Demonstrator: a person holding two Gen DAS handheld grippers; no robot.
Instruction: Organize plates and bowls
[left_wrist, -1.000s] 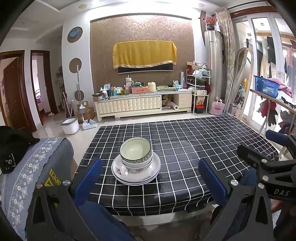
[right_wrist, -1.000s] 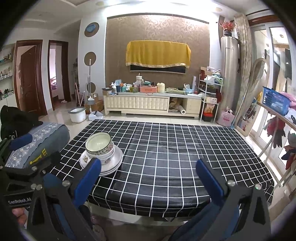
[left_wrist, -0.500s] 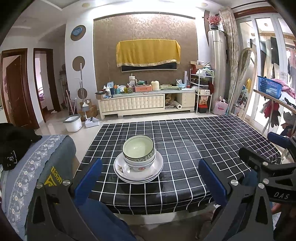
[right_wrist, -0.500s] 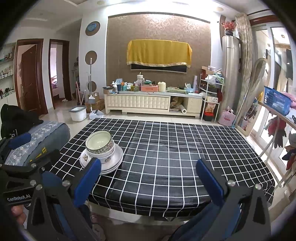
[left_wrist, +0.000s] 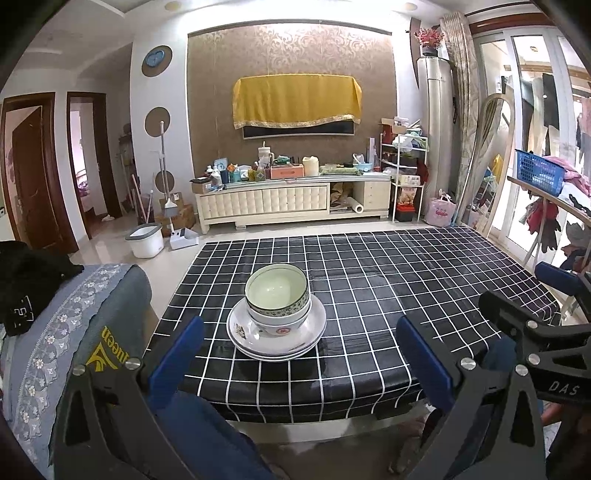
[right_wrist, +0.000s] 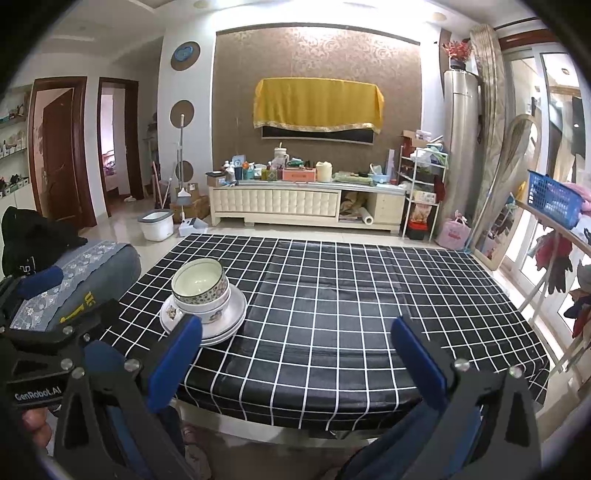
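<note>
Nested bowls (left_wrist: 277, 295) sit on stacked white plates (left_wrist: 277, 341) near the front left of the black checked table (left_wrist: 388, 295). The top bowl is pale green inside with a patterned band; the one under it is white with a red mark. My left gripper (left_wrist: 301, 354) hangs open just short of the table's front edge, the stack ahead between its blue fingers. In the right wrist view the bowls (right_wrist: 199, 286) and plates (right_wrist: 221, 325) lie to the left, partly behind a blue finger. My right gripper (right_wrist: 295, 350) is open and holds nothing.
A grey-covered chair (left_wrist: 85, 332) with black cloth on it stands left of the table. A clothes rack with a blue basket (left_wrist: 539, 171) is at the right. A cluttered TV cabinet (left_wrist: 291, 199) lines the far wall, and a white bucket (left_wrist: 146, 242) sits on the floor.
Both grippers have drawn back and risen slightly from the table, so the stack looks a little farther and higher in view. Both stay open; the dishes have not moved.
</note>
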